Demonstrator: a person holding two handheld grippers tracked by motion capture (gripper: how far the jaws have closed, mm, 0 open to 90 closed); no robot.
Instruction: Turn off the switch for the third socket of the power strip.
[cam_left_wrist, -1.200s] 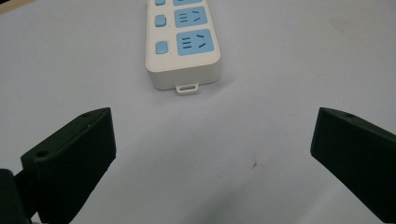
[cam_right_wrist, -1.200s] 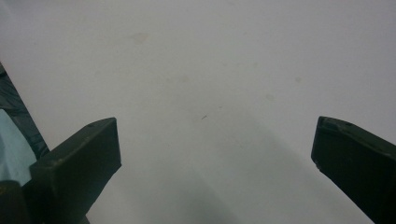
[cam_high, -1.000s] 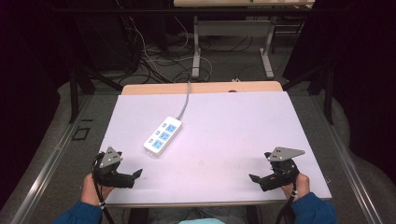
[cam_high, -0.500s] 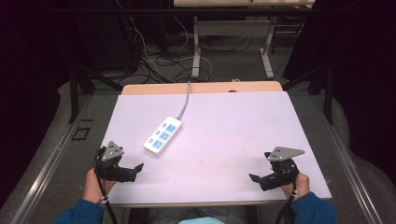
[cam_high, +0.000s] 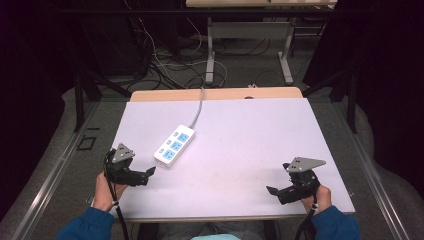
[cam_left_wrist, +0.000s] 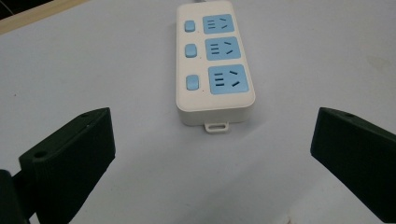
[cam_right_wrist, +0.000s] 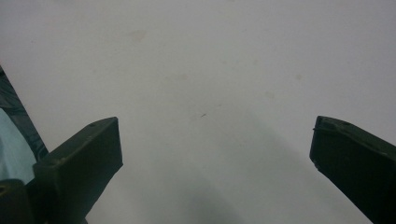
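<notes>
Power strip (cam_left_wrist: 212, 65) lies just beyond the gaping left tool (cam_left_wrist: 212, 163).

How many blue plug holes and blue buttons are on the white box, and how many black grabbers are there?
Blue sockets on the white plastic power strip: 3
Blue buttons: 3
Black two-jaw grippers, left gripper and right gripper: 2
Total: 8

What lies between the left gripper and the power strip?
Nothing: in the left gripper view, only bare white table separates the open left gripper from the power strip. The high view shows the same short gap.
</notes>
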